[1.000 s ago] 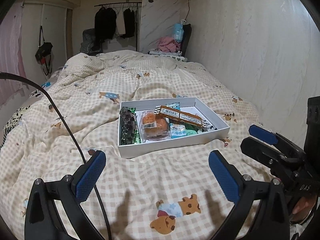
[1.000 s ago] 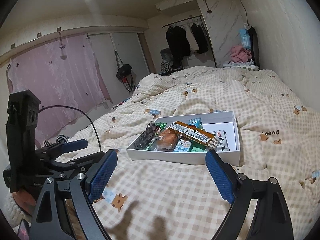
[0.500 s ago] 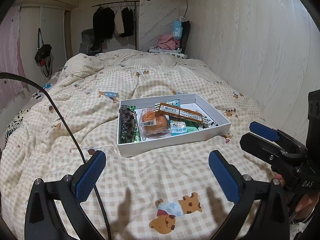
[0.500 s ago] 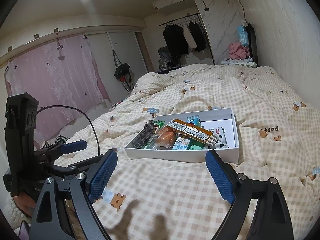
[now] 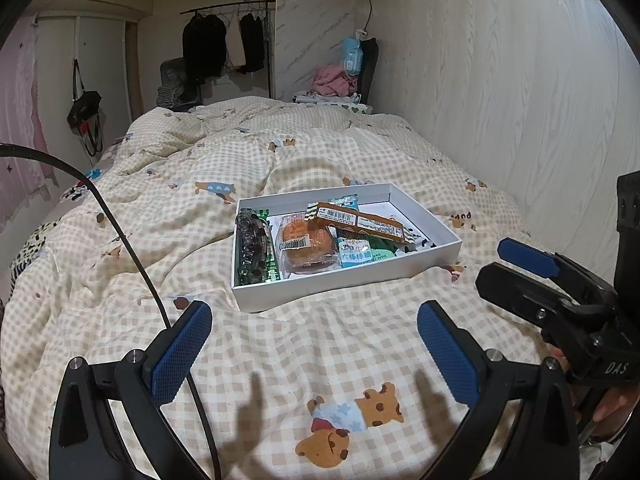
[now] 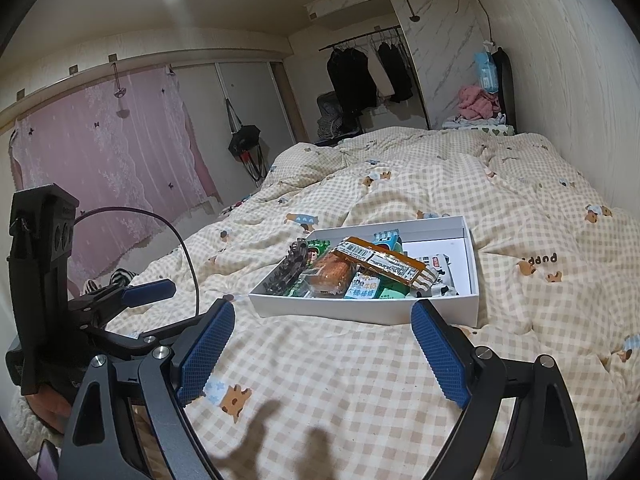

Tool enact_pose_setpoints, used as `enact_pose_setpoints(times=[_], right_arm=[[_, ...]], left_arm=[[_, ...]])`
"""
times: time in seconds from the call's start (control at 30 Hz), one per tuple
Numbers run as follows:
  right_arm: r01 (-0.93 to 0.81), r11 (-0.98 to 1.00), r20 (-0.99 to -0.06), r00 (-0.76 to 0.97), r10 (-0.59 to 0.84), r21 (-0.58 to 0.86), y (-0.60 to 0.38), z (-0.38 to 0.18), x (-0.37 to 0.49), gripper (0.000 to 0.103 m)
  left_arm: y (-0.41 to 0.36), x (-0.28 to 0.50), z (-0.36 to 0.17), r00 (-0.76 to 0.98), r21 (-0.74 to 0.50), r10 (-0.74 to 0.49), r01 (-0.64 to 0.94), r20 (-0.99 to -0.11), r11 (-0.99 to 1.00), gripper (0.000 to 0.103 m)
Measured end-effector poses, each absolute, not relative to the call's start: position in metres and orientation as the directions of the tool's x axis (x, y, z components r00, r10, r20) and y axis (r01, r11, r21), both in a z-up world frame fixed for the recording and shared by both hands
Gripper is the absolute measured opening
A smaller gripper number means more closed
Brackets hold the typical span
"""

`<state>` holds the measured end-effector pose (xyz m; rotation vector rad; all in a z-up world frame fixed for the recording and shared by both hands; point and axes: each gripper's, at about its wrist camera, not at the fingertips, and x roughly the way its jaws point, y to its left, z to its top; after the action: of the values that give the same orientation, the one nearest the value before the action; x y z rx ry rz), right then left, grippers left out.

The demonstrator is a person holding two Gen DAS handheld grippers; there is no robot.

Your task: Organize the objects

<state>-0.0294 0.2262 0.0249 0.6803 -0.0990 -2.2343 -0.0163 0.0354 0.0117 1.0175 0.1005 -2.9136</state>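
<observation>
A white shallow box (image 5: 344, 286) (image 6: 360, 312) lies on the checked bedspread. It holds a wrapped orange bun (image 5: 308, 246) (image 6: 334, 272), a long brown snack bar (image 5: 356, 220) (image 6: 384, 264) lying across the top, a dark hair clip (image 5: 250, 240) (image 6: 288, 272) on a green packet at the left, and small blue and green packets (image 5: 354, 252). My left gripper (image 5: 316, 344) is open and empty, hovering short of the box. My right gripper (image 6: 322, 350) is open and empty, also short of the box. Each gripper shows at the edge of the other's view.
The checked quilt (image 5: 200, 208) covers the whole bed, rumpled behind the box. A wall (image 5: 500, 80) runs along the right side. A clothes rail (image 5: 224, 40) and a pink heap (image 5: 332, 80) stand beyond the bed's far end. A black cable (image 5: 132, 248) loops at left.
Both grippers have risen and drawn back slightly, so the box sits a little farther off in view. Both stay open and empty. The box contents have not moved.
</observation>
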Motion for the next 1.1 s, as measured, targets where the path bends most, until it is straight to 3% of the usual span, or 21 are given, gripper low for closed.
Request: enact_pose_setpoints(times=[1.1], right_arm=[[0.636,-0.700,-0.443,-0.551,-0.707,0.325,0.235,0.019,-0.035,0.091]], left_arm=[[0.042,-0.018,0.007,-0.764,-0.025,-0.034,0.065,-0.644,-0.998,0.103]])
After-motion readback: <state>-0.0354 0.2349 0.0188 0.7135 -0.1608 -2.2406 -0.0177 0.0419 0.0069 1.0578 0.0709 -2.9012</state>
